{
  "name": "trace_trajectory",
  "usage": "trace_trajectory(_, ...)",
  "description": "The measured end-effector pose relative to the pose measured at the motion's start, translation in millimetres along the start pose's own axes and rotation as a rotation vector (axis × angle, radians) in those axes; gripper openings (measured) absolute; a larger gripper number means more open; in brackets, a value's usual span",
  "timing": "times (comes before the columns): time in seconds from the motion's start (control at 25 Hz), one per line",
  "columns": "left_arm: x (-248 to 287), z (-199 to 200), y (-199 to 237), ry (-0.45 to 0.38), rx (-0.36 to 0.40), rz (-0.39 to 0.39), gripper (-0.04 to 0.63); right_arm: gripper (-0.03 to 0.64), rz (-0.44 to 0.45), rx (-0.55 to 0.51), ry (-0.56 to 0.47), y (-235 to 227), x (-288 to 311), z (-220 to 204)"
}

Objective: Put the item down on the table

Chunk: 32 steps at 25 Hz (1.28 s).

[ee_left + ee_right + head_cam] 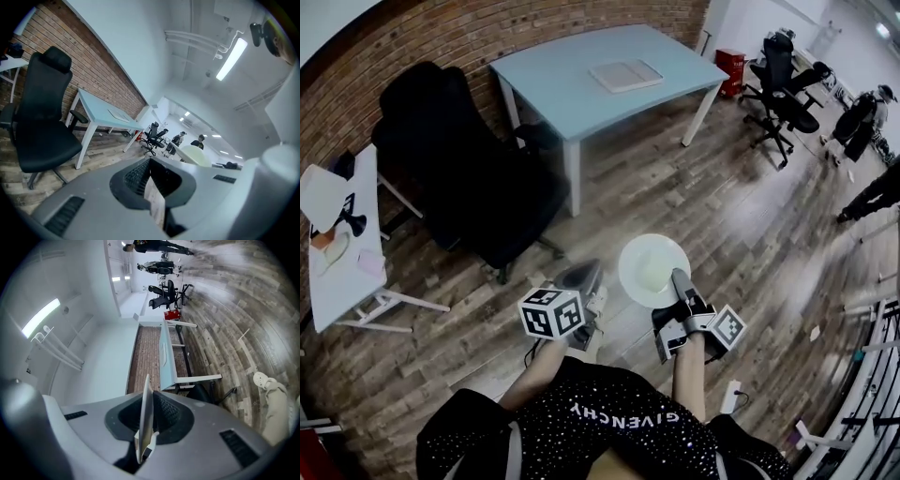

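A round white plate (652, 267) hangs over the wooden floor in front of the person, with my right gripper (680, 281) shut on its near right rim. In the right gripper view the plate (146, 408) stands edge-on, pinched between the closed jaws of that gripper (144, 439). My left gripper (579, 277) is held just left of the plate, apart from it, jaws together. From its own camera, the left gripper (152, 187) is shut, with only a thin pale strip in the seam, and the plate (197, 155) lies beyond it. The light blue table (572, 89) stands well ahead.
A flat white pad (625, 75) lies on the blue table. A black office chair (455, 164) stands left of it, before the brick wall. A small white side table (342, 267) with clutter is at far left. More office chairs (783, 80) and people are at far right.
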State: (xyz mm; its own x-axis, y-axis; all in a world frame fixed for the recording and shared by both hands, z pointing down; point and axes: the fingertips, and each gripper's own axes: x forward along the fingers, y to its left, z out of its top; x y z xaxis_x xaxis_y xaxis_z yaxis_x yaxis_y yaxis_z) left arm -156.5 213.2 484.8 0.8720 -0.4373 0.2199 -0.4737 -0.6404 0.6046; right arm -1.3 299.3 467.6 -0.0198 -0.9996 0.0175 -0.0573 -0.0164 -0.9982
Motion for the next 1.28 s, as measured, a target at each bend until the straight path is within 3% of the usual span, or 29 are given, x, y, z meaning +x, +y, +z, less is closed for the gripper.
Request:
trace_trajectory(0.48,126.8,84.7,17.5,0.016,0.005,-0.034,0.012,0.035,-0.010,-0.008,-0.020,23.6,109.7,84.9)
trace_trajectory(0.8,214.8,135.9,49.1,0.015,0.038,-0.052,0.012,0.035,0.030,-0.009,-0.024,21.5,206.7,142.3)
trace_trajectory(1.28,266.8,164.2,81.3,0.025,0.007,-0.021,0.012,0.035,0.012,0.025,-0.046,8.8,258.1,184.6)
